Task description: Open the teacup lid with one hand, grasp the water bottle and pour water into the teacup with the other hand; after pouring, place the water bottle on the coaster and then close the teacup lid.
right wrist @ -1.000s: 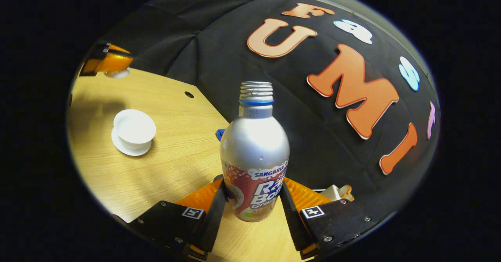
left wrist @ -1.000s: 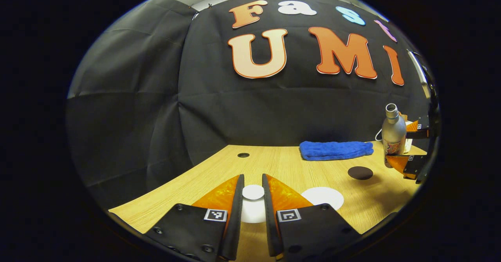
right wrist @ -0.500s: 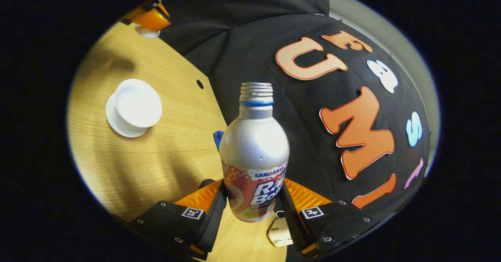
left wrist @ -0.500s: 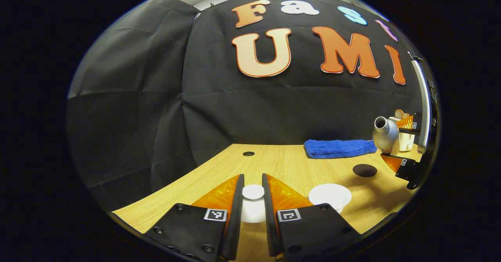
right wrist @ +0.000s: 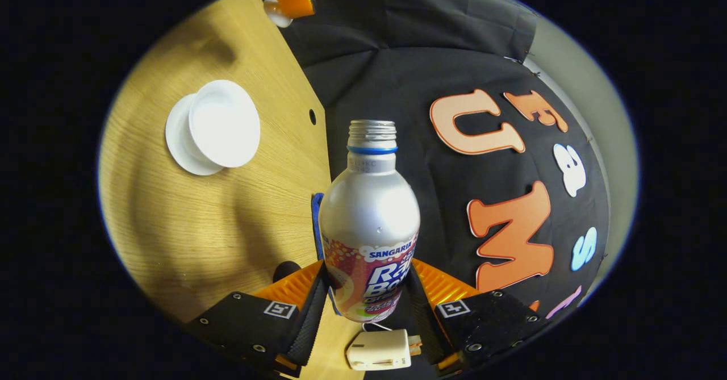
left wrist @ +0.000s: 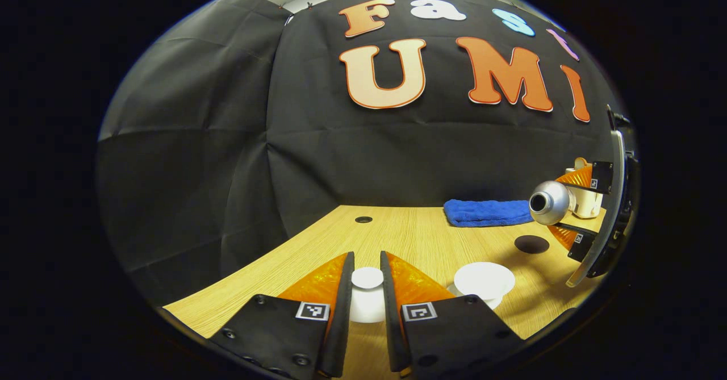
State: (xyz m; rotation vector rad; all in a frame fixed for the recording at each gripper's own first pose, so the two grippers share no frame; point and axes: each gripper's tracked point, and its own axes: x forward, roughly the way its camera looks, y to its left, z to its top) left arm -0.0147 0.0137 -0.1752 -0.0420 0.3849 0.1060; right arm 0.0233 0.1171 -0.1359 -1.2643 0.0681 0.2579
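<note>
While the left gripper point(left wrist: 367, 300) is clenched on the knob of the white lid point(left wrist: 367, 279), with one finger pressing on each side of the knob, the lid hangs above the wooden table point(left wrist: 409, 235). Just to the right of these fingers and a little ahead stands the open white teacup point(left wrist: 484, 280) on its saucer. Further ahead and to the right lies the dark round coaster point(left wrist: 531, 244), and behind it a folded blue towel point(left wrist: 487, 212) rests near the booth wall. In front of the fingers, far on the table, there is a small round hole point(left wrist: 363, 219).

The right gripper point(right wrist: 368, 297) is grasping the silver bottle point(right wrist: 369, 224) by its lower body, both fingers pressed against the label part. The bottle has no cap, and its threaded neck points away from the camera. In the left gripper view the bottle point(left wrist: 548, 202) is tilted, with the mouth turned toward the teacup side but well apart from the cup. In the right gripper view the teacup point(right wrist: 223, 124) with the saucer point(right wrist: 180, 141) lies ahead and to the left of the bottle. A small white plug point(right wrist: 379, 356) appears under the right gripper's fingers.
</note>
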